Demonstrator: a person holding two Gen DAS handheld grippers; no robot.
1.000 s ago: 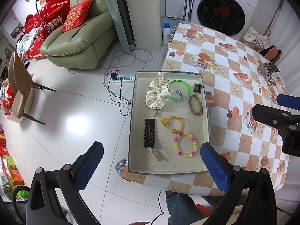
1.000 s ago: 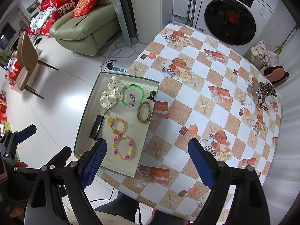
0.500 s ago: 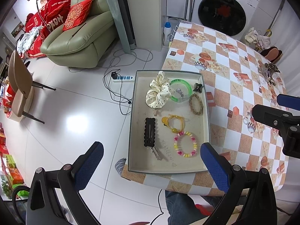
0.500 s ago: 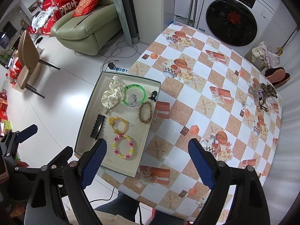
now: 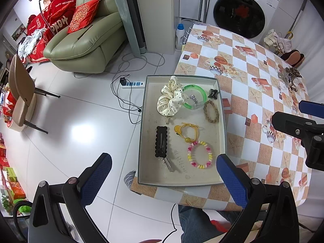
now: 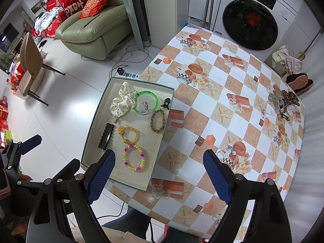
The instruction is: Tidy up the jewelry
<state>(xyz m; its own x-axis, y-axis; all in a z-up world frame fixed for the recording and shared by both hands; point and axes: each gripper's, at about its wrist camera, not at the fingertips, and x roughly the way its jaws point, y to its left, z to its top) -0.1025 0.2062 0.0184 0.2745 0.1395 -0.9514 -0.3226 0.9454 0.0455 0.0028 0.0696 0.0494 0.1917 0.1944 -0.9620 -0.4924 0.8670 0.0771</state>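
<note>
Left wrist view first: my left gripper [image 5: 163,171] hangs way up over the near edge of the table [image 5: 239,85], jaws spread wide with nothing between the blue pads. Right under it sits the shallow tray [image 5: 144,125] at the table's left edge, partly sticking out over the floor. Inside it: a cream polka-dot scrunchie [image 5: 171,100] at the far end, touching a green bangle [image 5: 195,96], with a small dark claw clip [image 5: 213,93] just beside that near the tray's right wall. A braided brown bracelet [image 5: 211,111] lies below the clip, a yellow hair tie [image 5: 187,130] sits mid-tray, a black scalloped hair clip [image 5: 161,141] is on the left, and a pink-and-yellow beaded bracelet [image 5: 200,155] is nearest me. My right gripper's arm pokes in from the right side.

Right wrist view: my right gripper [image 6: 159,171] is also opened wide and empty, up over the near side of the table, with the tray off to its left. A little heap of loose jewelry [image 6: 280,104] sits at the far right edge of the tablecloth, well apart from the tray; looks like a leopard-print piece plus some chains and beads, but it's too small to sort out properly. A washing machine [image 6: 250,24] stands behind the table.
</note>
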